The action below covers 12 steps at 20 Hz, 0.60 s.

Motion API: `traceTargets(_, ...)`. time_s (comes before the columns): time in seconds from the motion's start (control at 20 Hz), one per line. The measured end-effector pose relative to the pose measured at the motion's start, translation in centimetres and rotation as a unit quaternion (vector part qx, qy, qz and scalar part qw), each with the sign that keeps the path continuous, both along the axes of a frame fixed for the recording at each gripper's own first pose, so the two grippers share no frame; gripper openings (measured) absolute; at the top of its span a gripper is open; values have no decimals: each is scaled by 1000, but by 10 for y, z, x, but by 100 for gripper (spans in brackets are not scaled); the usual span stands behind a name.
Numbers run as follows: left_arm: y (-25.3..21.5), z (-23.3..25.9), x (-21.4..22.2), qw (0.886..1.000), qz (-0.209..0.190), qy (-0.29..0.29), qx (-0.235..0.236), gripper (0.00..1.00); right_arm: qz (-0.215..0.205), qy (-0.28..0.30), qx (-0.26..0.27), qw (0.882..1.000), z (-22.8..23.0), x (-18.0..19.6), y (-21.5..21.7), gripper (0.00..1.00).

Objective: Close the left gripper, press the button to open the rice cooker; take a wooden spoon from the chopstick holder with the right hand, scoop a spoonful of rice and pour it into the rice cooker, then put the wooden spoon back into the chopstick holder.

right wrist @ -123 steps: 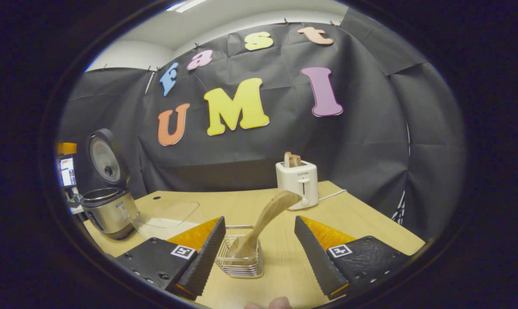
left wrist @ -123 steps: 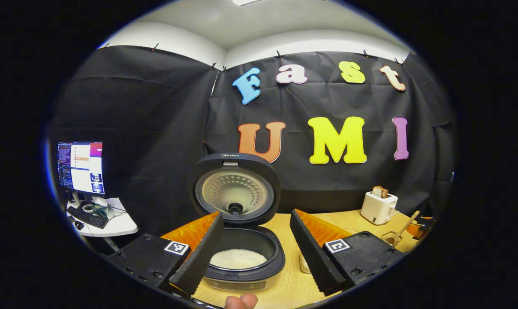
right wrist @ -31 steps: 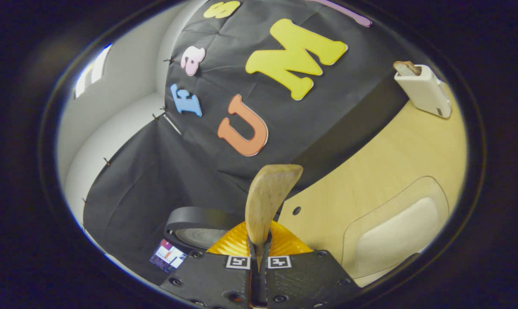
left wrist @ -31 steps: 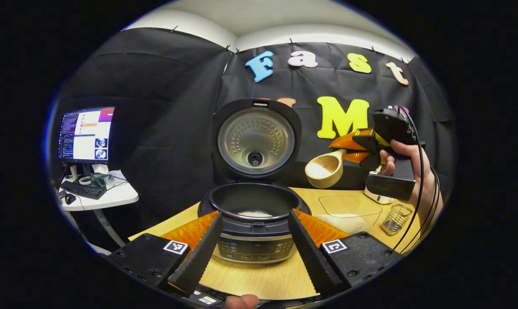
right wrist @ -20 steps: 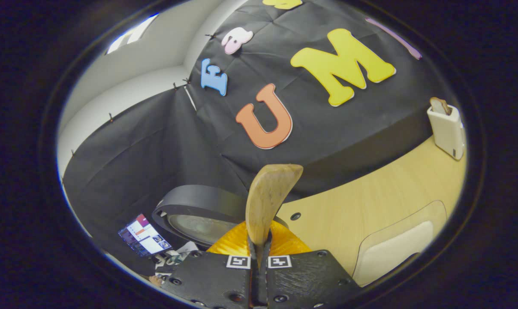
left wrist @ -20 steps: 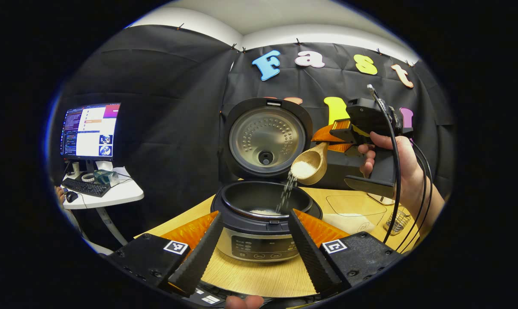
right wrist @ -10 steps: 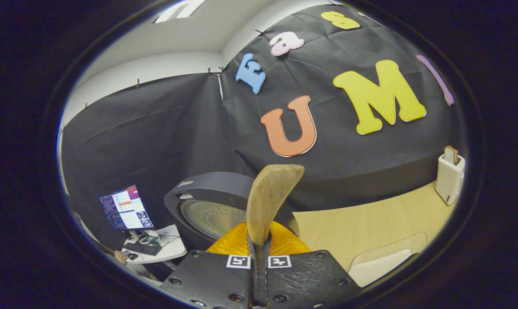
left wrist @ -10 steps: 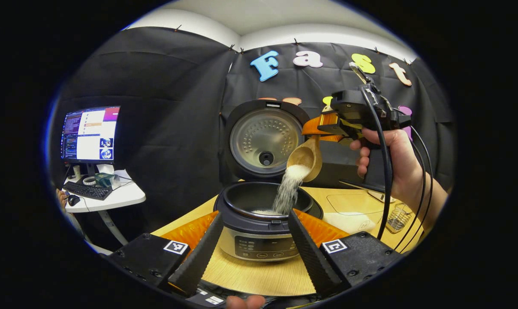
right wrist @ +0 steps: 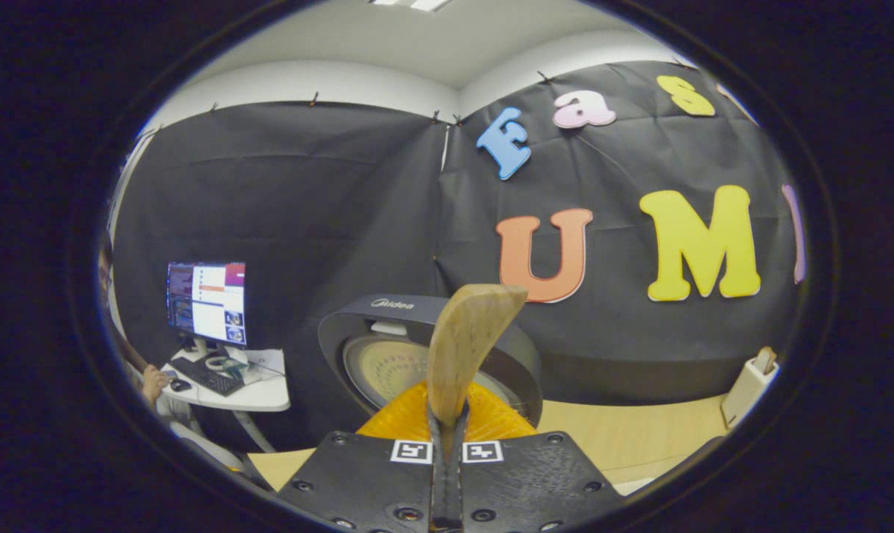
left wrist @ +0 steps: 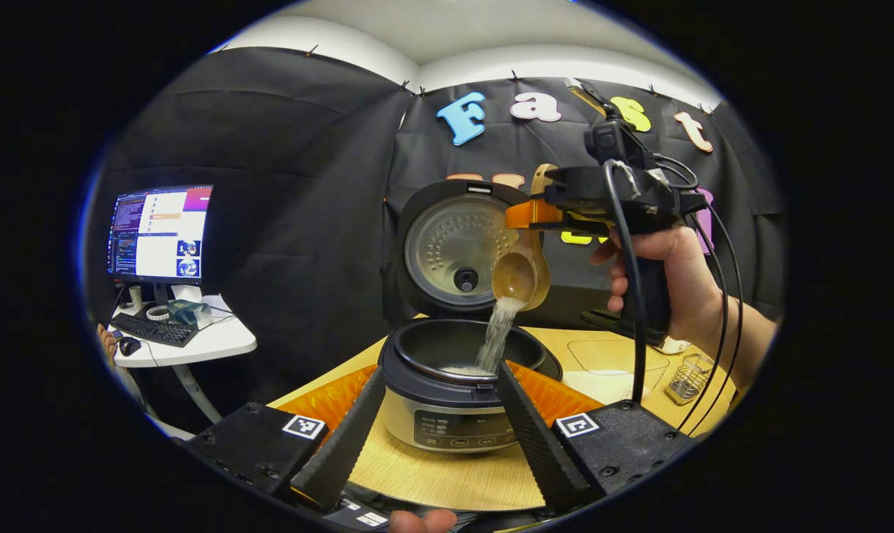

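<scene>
Rice pouring into the open rice cooker.
The right gripper is pinching the wooden spoon, tilting it so rice is streaming into the pot; the left gripper is hanging spread before the cooker.

To your far left a lit monitor stands on a small white side table, with a keyboard and mouse in front of it. At the right edge of the wooden table, a white toaster holds a slice of bread.
</scene>
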<state>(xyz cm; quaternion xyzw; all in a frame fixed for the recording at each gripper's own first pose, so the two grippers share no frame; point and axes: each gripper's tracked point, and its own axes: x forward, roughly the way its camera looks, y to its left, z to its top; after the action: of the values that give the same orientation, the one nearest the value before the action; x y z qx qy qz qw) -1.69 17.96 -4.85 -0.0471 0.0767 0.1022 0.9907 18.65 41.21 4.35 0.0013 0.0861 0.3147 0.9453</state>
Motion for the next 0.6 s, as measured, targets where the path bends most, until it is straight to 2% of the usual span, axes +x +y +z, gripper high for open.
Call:
traceTargets(0.15, 3, -1, 0, 1000, 1, 0, -2, 97, 12, -36, -44, 998, 0, -4, 4, 0)
traceTargets(0.35, 5, 0, 0, 1000, 4, -2, -4, 97, 21, -60, -59, 996, 1, -12, 13, 0)
traceTargets(0.4, 4, 1, -1, 1000, 4, -2, -4, 100, 23, -56, -59, 996, -1, -12, 12, 0)
traceTargets(0.45, 3, 2, -1, 1000, 3, -4, -5, 97, 24, -50, -54, 997, -1, -13, 11, 0)
traceTargets(0.6, -4, 6, 0, 1000, -6, -12, -13, 97, 21, -26, -22, 999, 5, -16, -3, 0)
